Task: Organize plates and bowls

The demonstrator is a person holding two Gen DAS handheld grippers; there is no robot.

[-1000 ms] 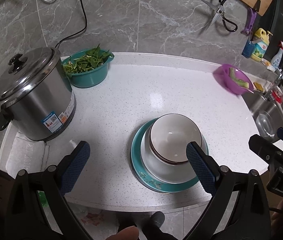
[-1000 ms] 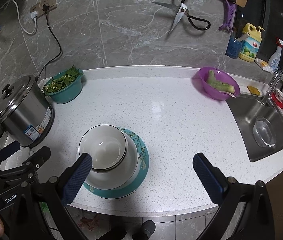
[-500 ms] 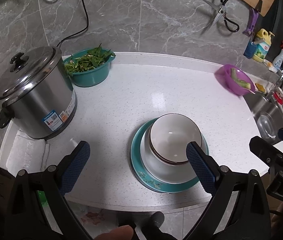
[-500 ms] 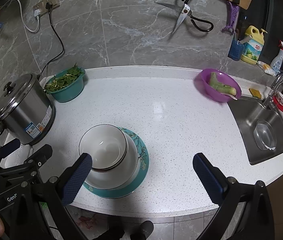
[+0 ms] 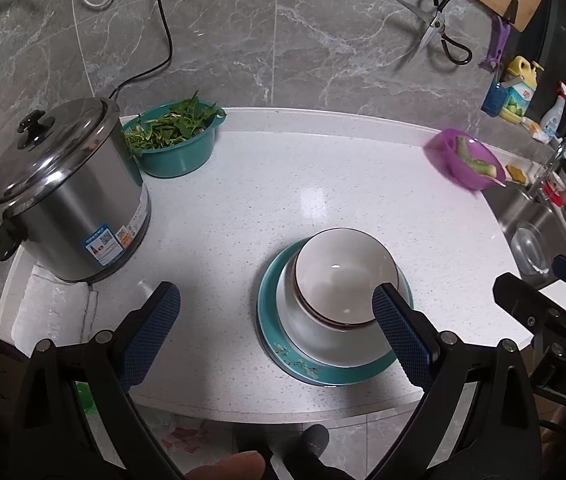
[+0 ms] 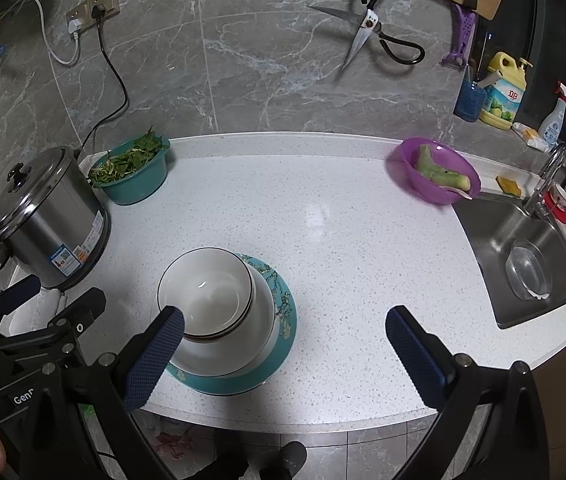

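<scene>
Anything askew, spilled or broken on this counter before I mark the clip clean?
Nothing spilled or broken shows. The white bowls sit nested on the teal plate off-centre, toward its left side in the right wrist view, near the counter front edge. Both grippers are open, holding nothing.

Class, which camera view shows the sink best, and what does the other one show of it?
The right wrist view shows the sink best: its whole basin, the tap and a clear bowl inside. The left wrist view squeezes the sink to the right edge, with part of it hidden behind the right gripper.
</scene>
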